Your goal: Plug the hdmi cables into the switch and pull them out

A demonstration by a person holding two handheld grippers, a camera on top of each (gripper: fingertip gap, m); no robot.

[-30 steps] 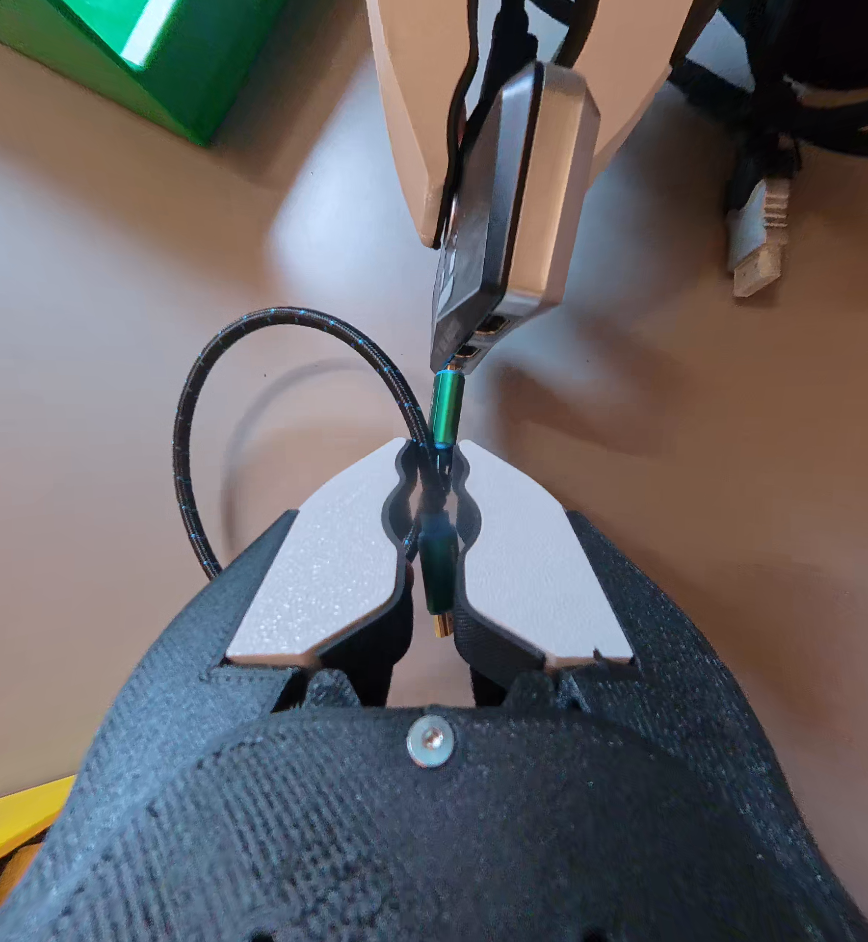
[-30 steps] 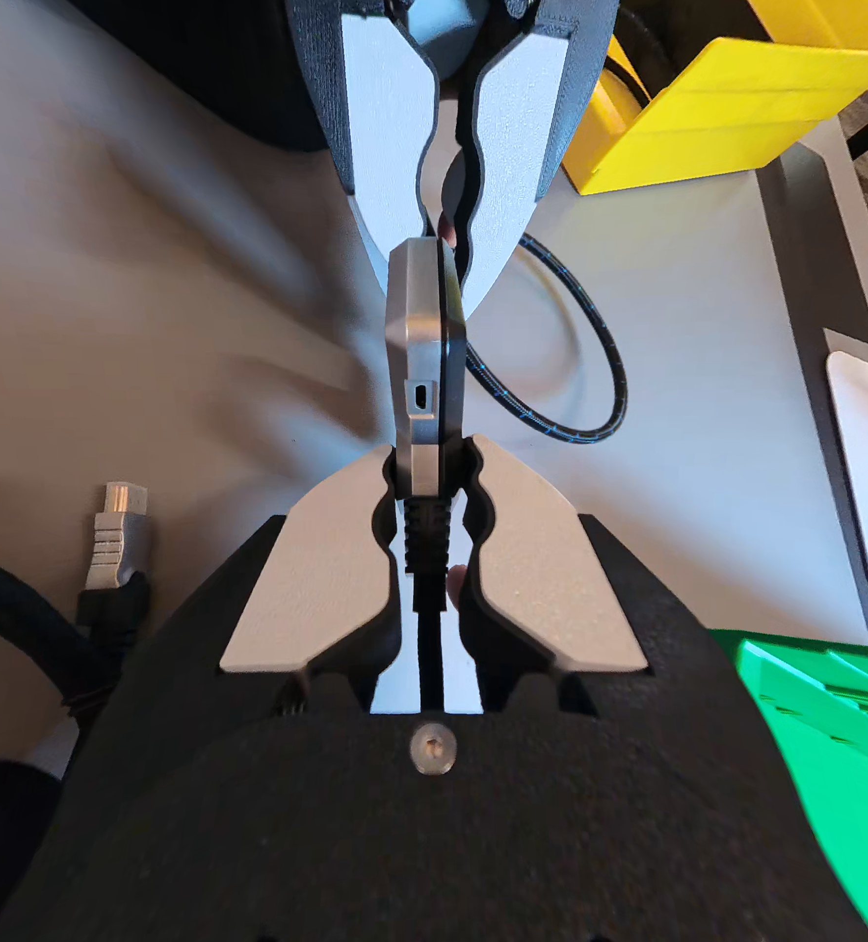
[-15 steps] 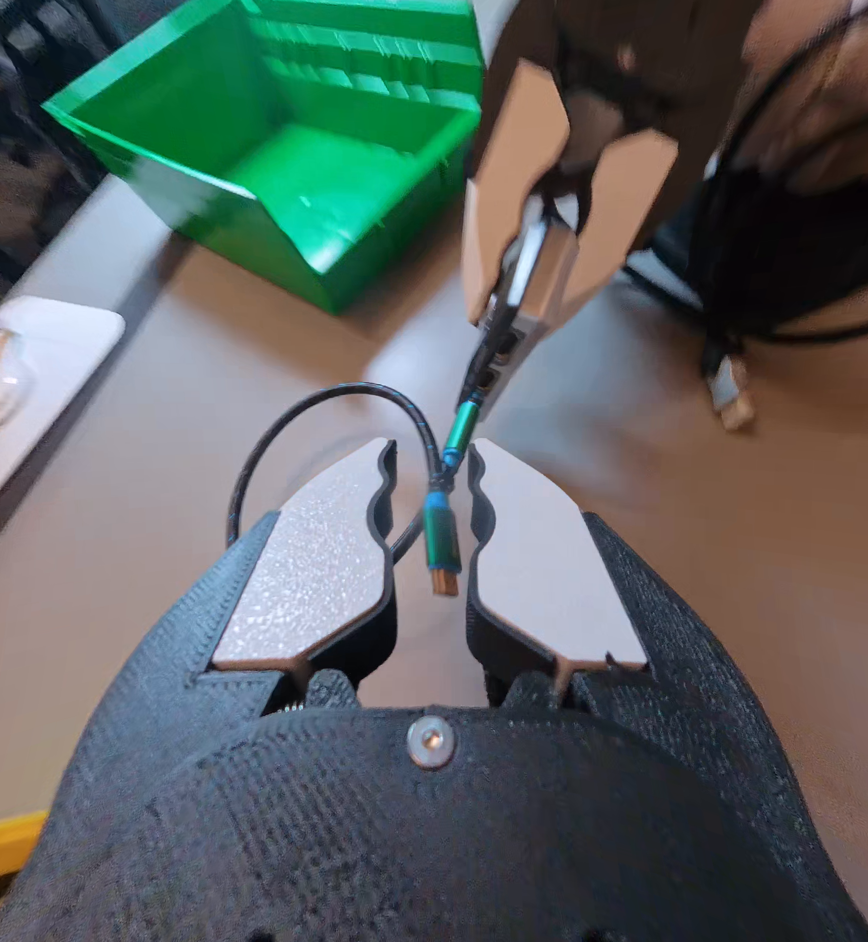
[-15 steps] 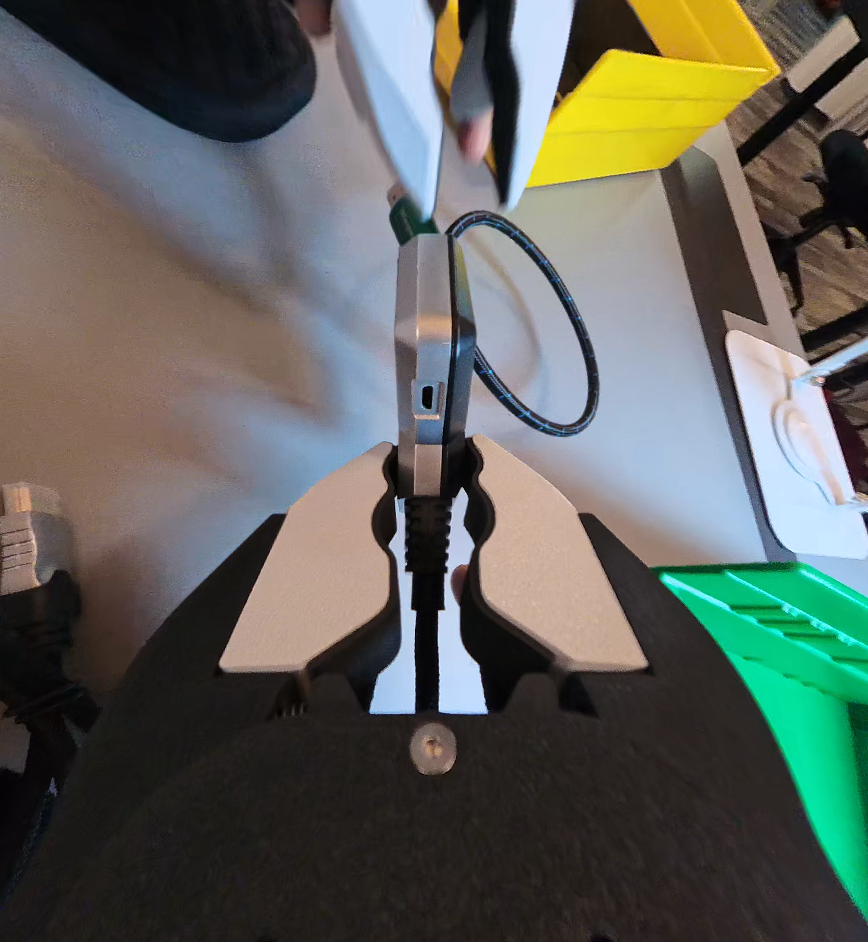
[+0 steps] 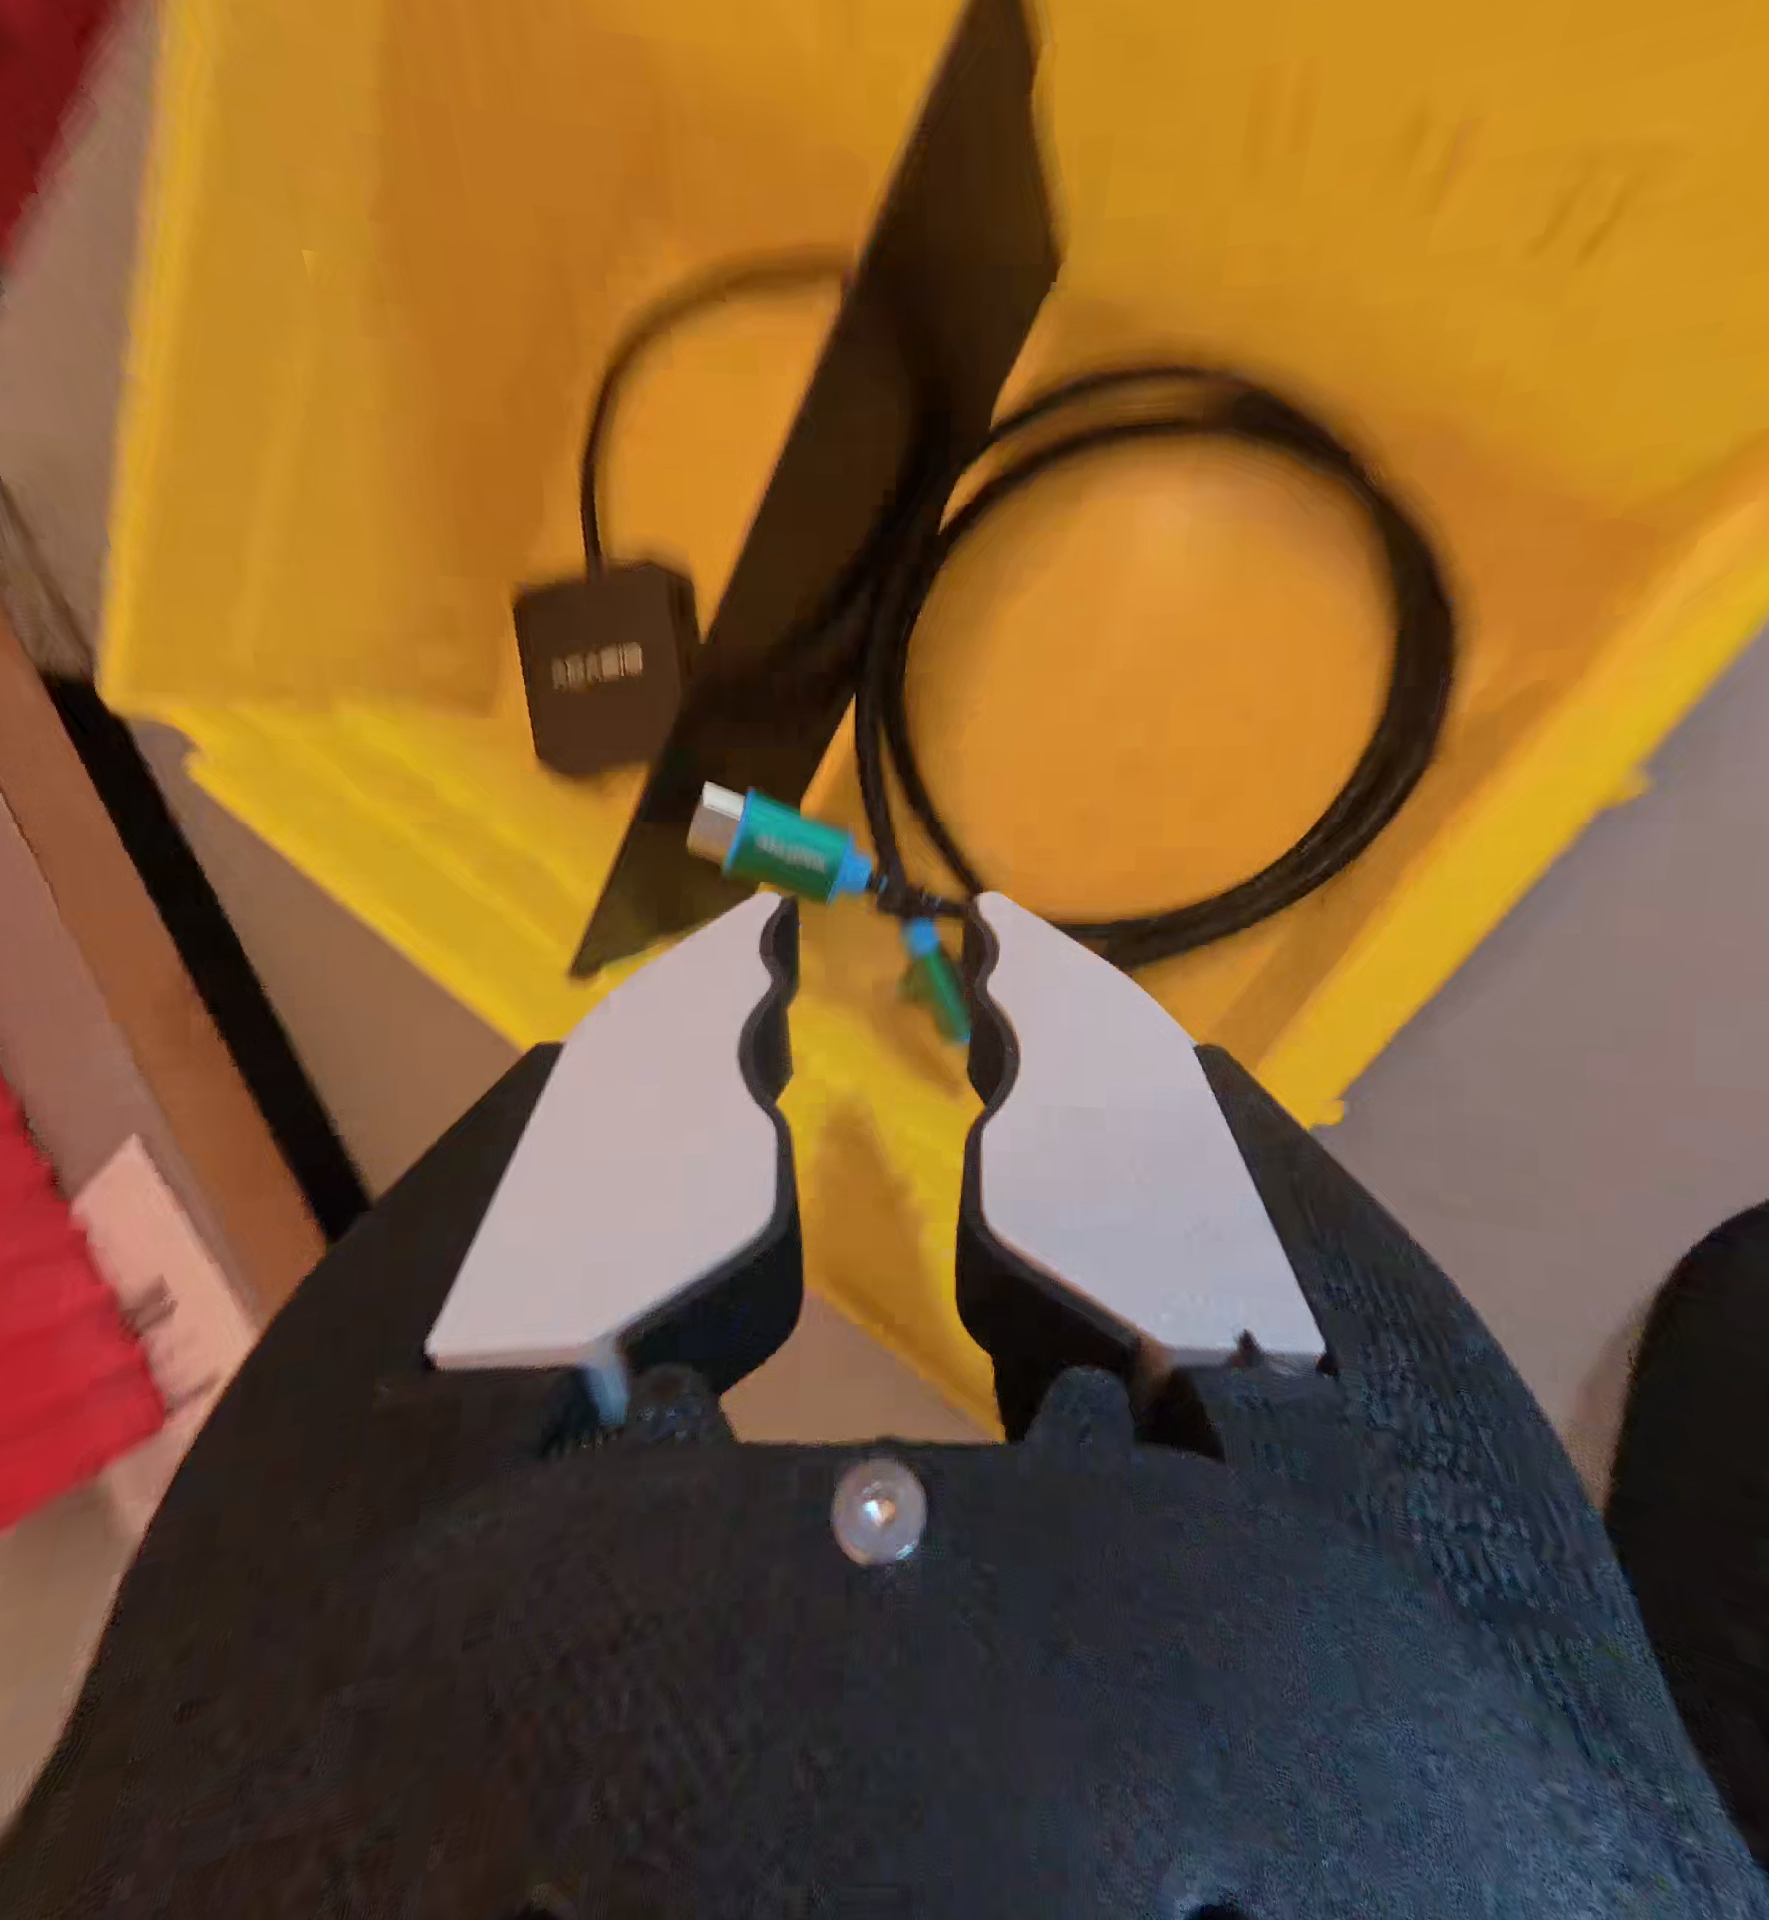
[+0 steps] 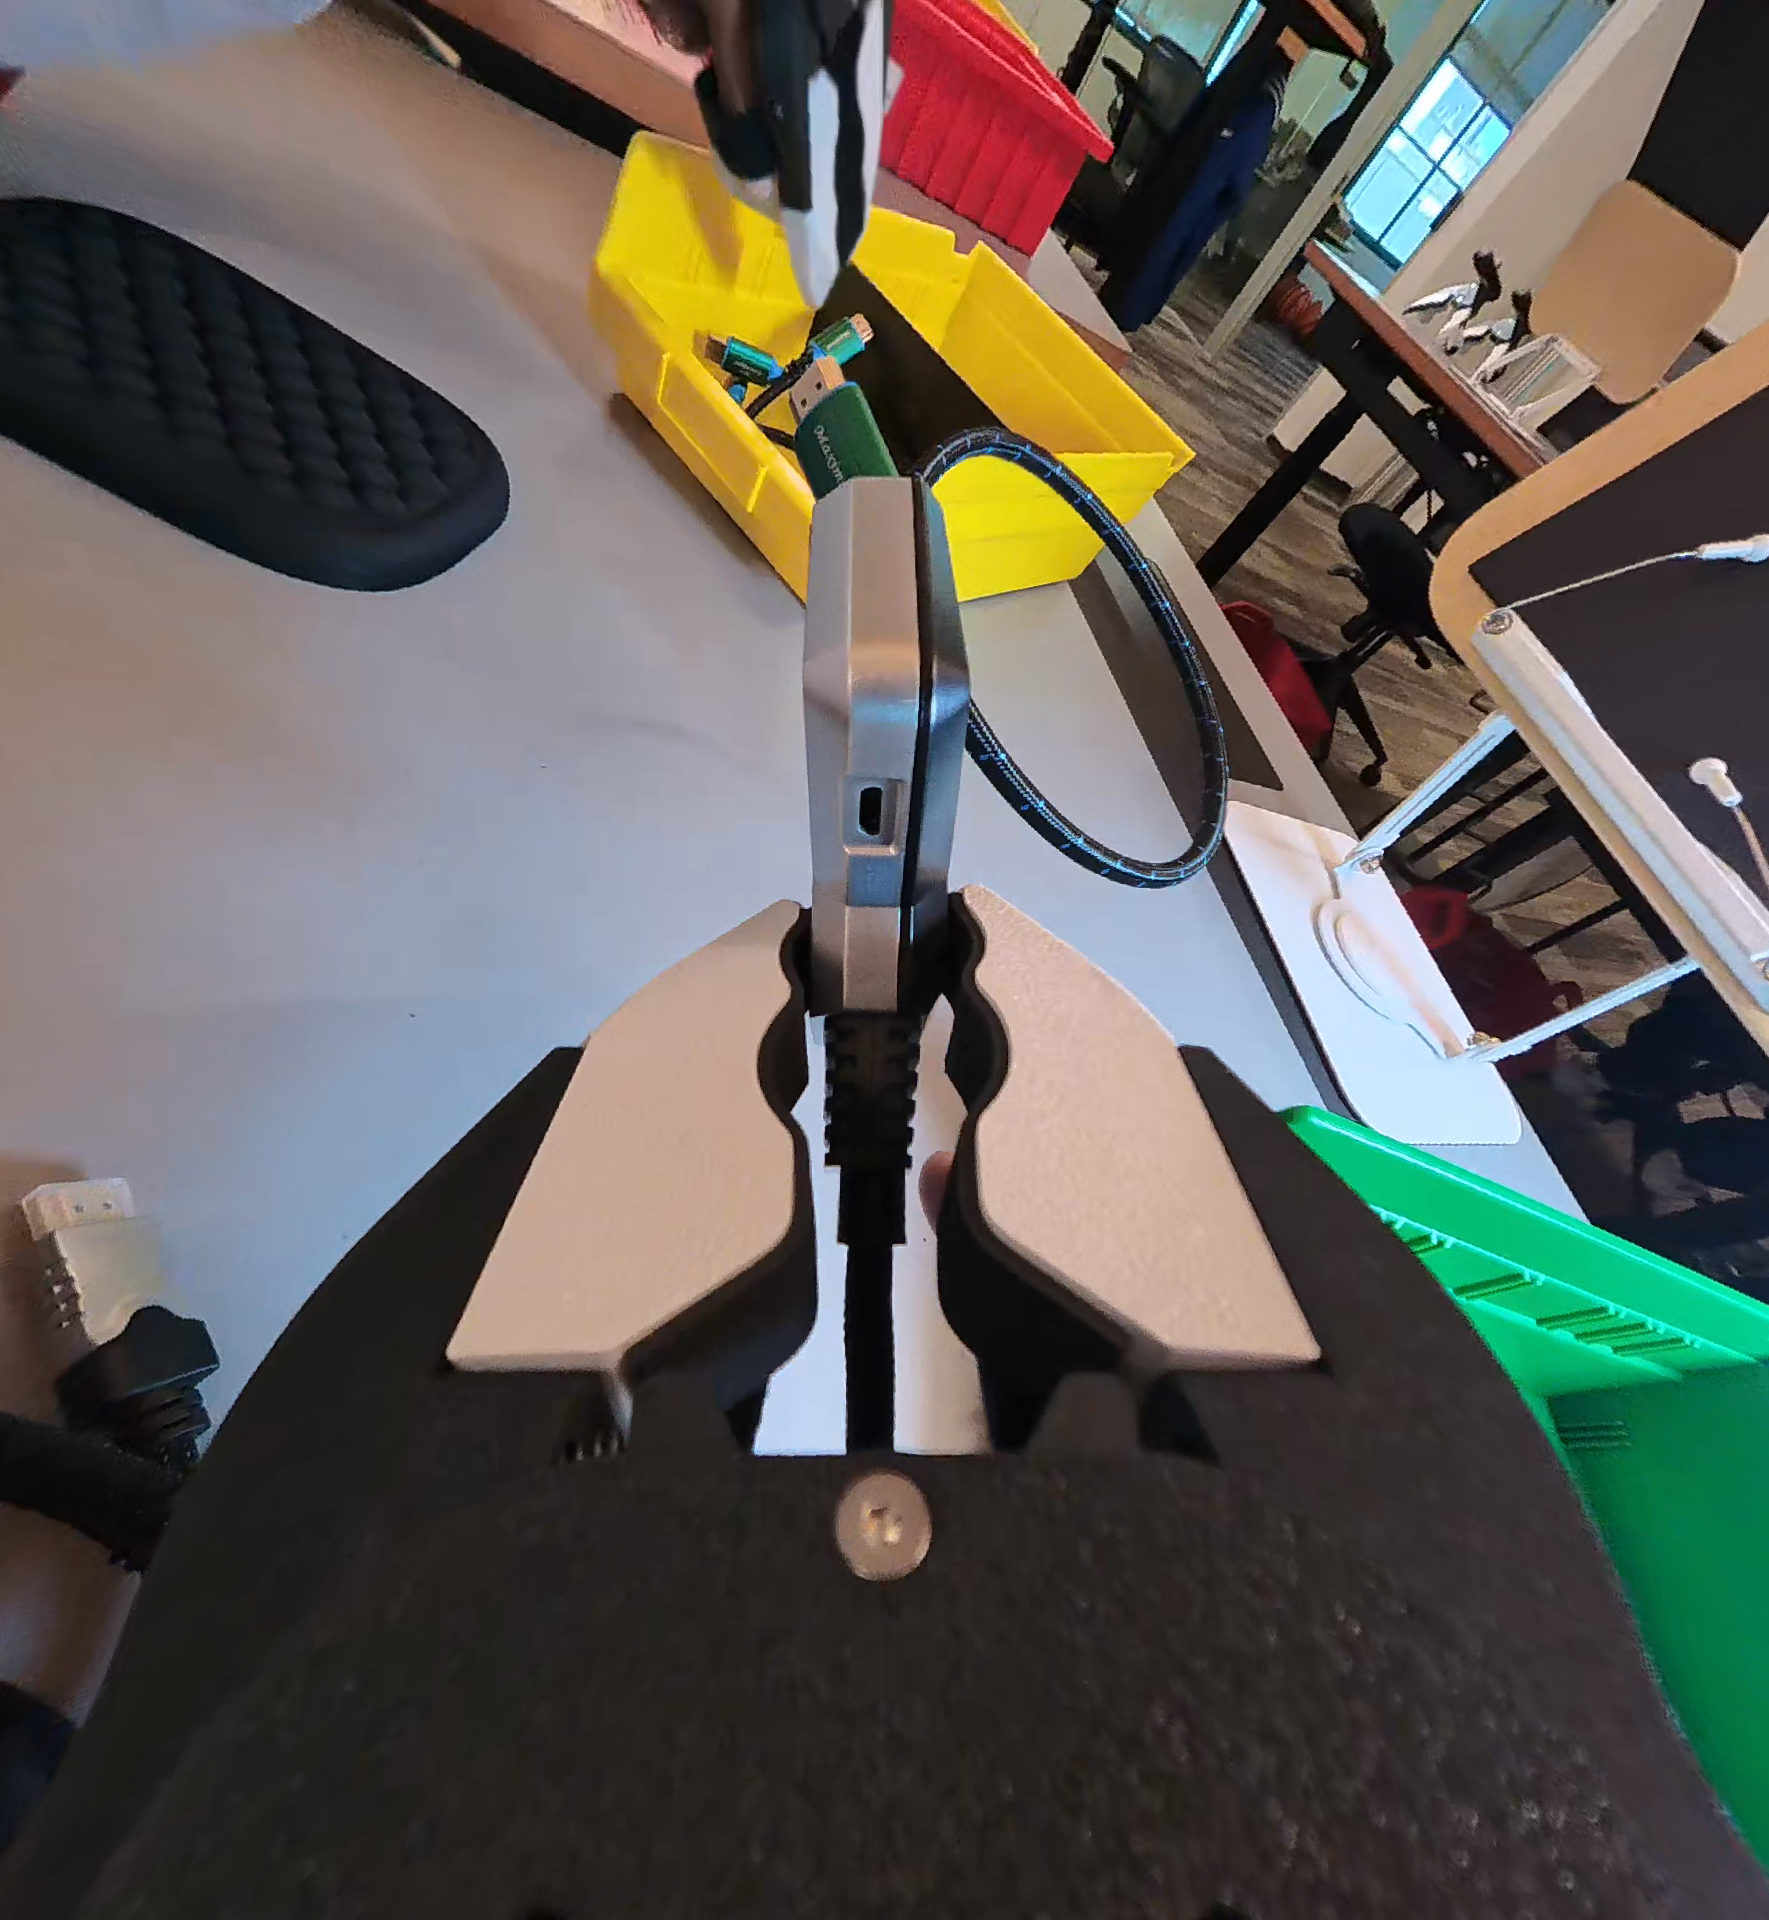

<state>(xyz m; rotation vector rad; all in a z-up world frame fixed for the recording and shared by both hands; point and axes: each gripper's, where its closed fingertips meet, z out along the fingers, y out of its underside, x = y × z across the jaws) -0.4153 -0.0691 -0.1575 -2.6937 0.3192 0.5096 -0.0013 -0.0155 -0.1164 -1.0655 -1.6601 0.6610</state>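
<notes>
Tongs on the right [image 6: 880, 914] are clamped on one grey switch [image 6: 880, 717], held on edge above the desk [image 6: 288, 790], with its black lead running back between the fingers. One green plug [image 6: 838, 431] sits in the switch's far end, and its braided cable [image 6: 1150, 727] loops out to the right. Left tongs [image 5: 880, 914] gape with nothing between them, hovering over the yellow bin [image 5: 360, 364]. Just past their tips lie two green plugs [image 5: 781, 847], joined by a short black lead, one of them partly behind the right finger [image 5: 1108, 1143]. Also in the bin are one black divider [image 5: 859, 499], one small black box [image 5: 605, 665] on a thin lead, and one coil of black cable [image 5: 1399, 644].

From the right wrist view the bin [image 6: 1046, 343] stands at the desk's far edge, a red bin [image 6: 984, 114] behind it and a green bin [image 6: 1638, 1403] near at right. One grey plug [image 6: 80, 1247] on a thick black cable lies at near left, and one black pad [image 6: 184, 395] at far left.

Half a second ago the left tongs were beside the switch with the short cable between their fingers; now they have swung over to the bin. The right tongs keep their hold.
</notes>
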